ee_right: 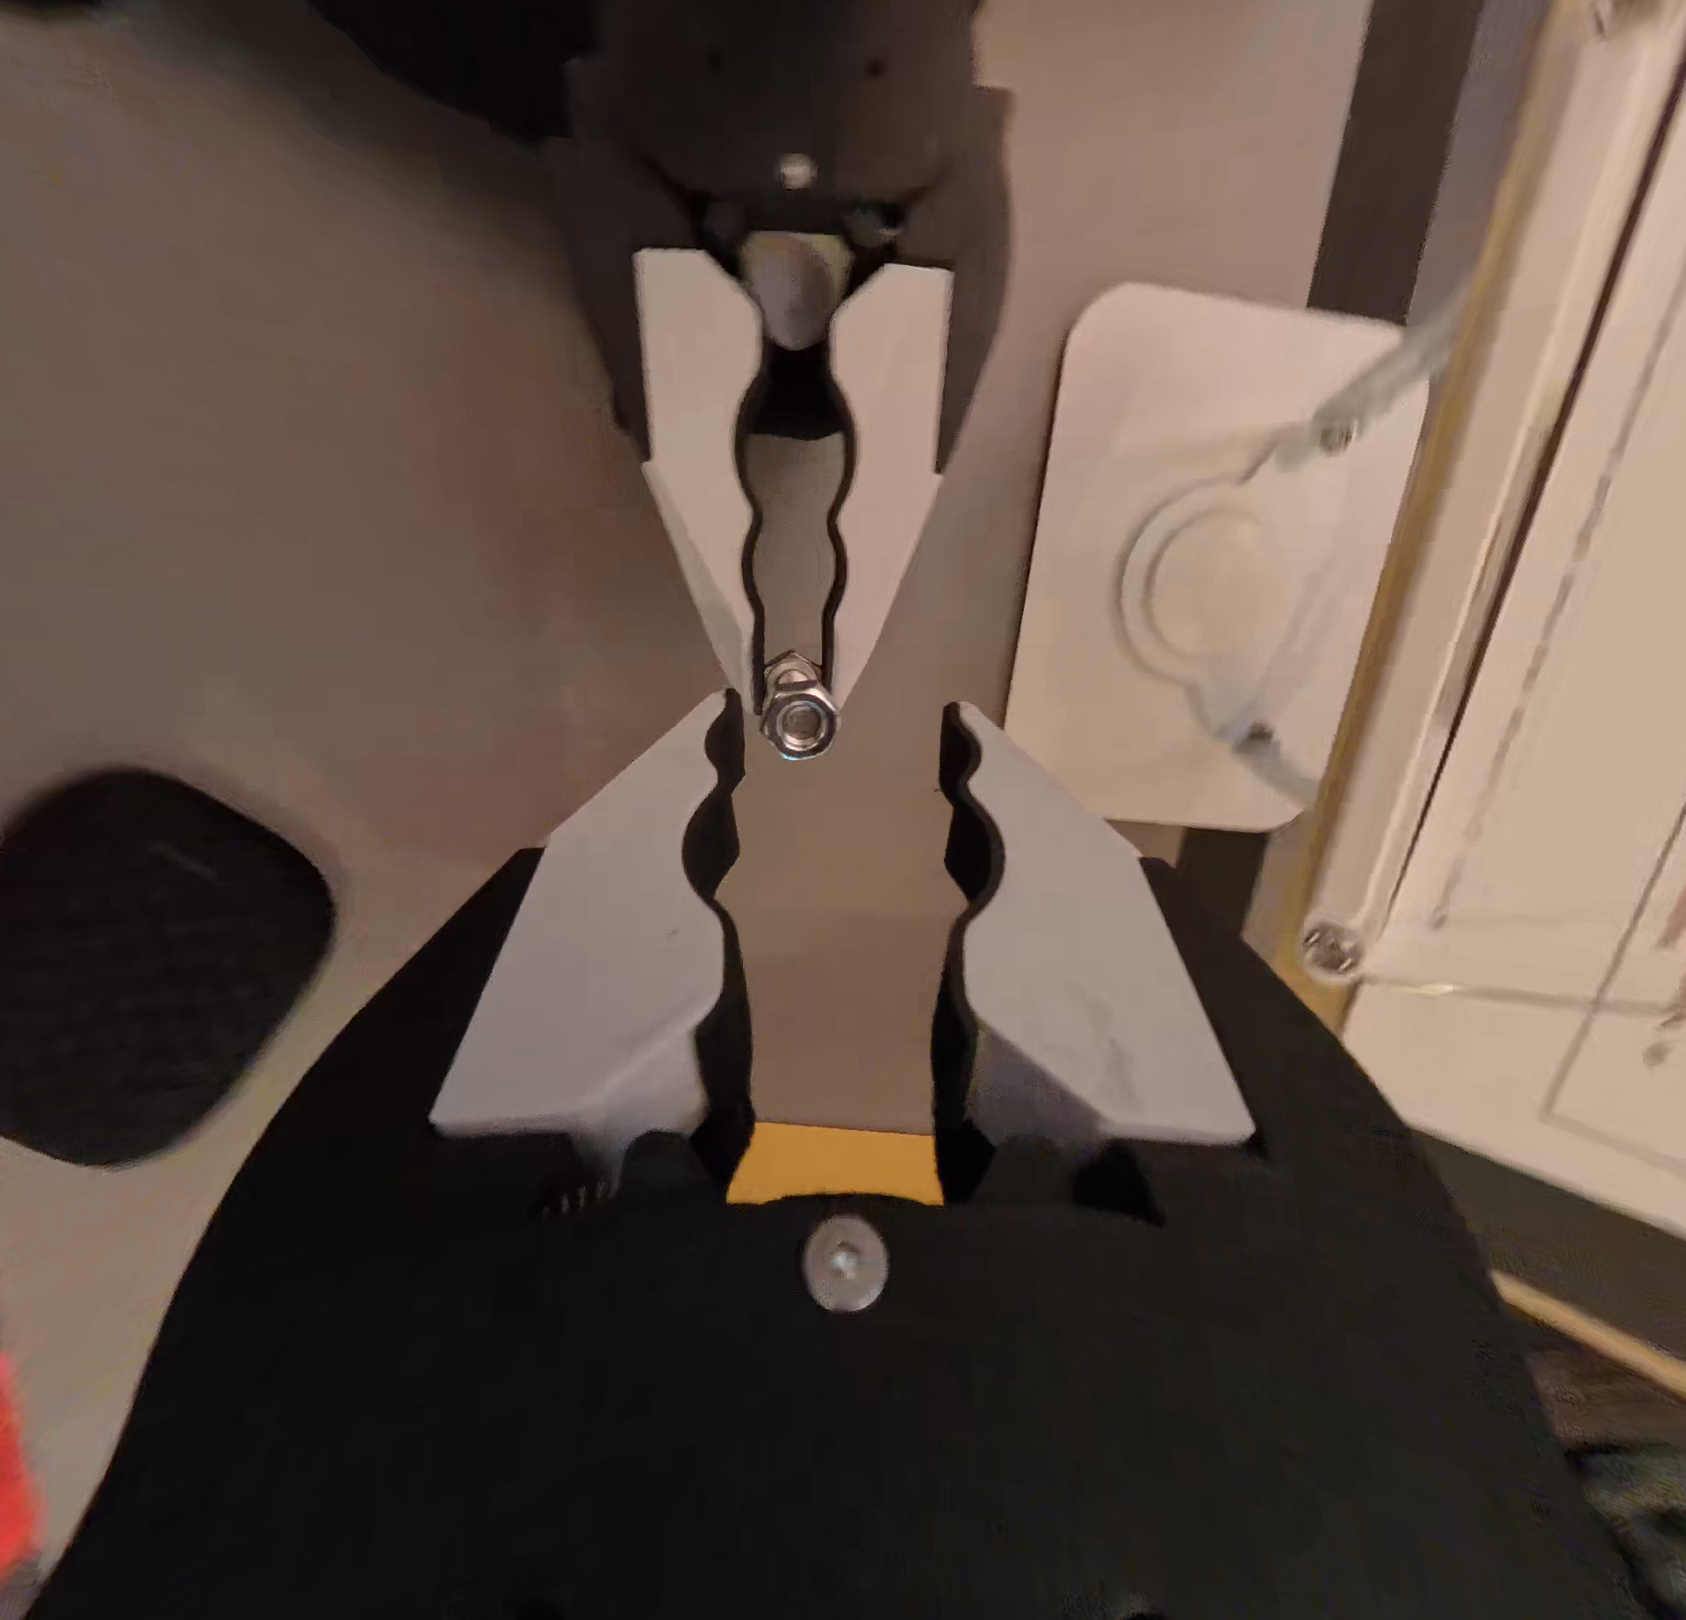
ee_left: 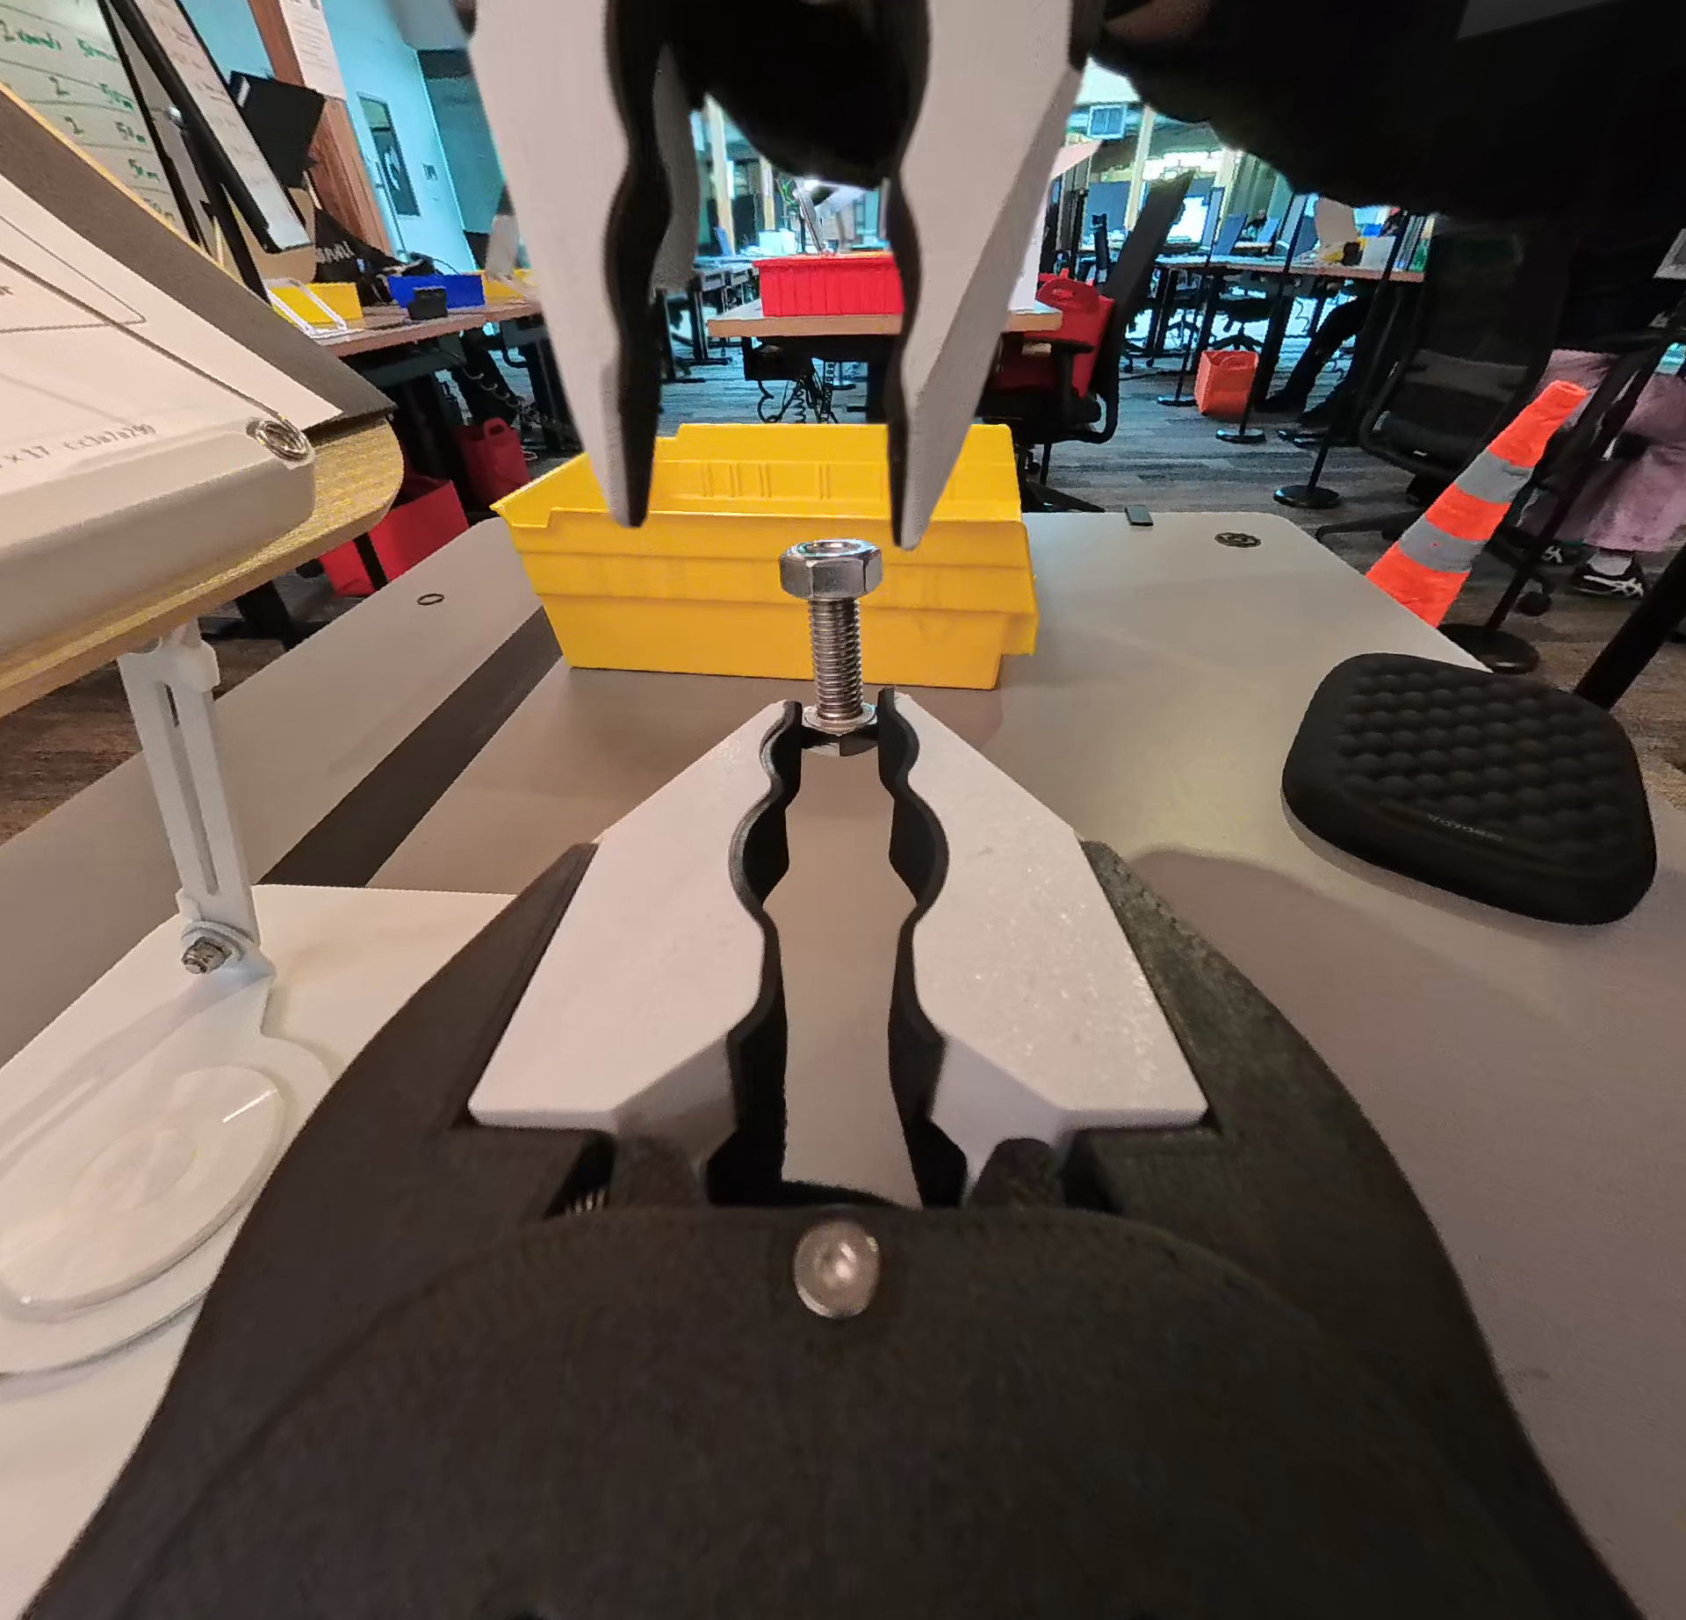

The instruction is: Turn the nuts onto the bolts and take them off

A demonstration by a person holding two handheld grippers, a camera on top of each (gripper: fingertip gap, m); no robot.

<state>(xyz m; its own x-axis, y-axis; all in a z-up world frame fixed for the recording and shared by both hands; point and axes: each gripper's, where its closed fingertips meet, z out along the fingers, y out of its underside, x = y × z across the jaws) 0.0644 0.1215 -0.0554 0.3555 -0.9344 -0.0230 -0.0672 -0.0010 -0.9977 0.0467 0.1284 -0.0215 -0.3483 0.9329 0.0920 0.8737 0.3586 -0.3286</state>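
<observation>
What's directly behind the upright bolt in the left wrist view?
A yellow bin stands on the table behind the bolt. Its inside is hidden by its front wall. The right gripper hangs open above the nut on top.

Both grippers look alike. The left gripper (ee_left: 837,719) has two white wedge-shaped fingers (ee_left: 657,938) lined with wavy black pads (ee_left: 762,855), set in a matte black body with one silver screw (ee_left: 837,1268) at centre. The right gripper (ee_right: 844,737) has the same white fingers (ee_right: 602,965), black pads and screw (ee_right: 845,1264).
</observation>
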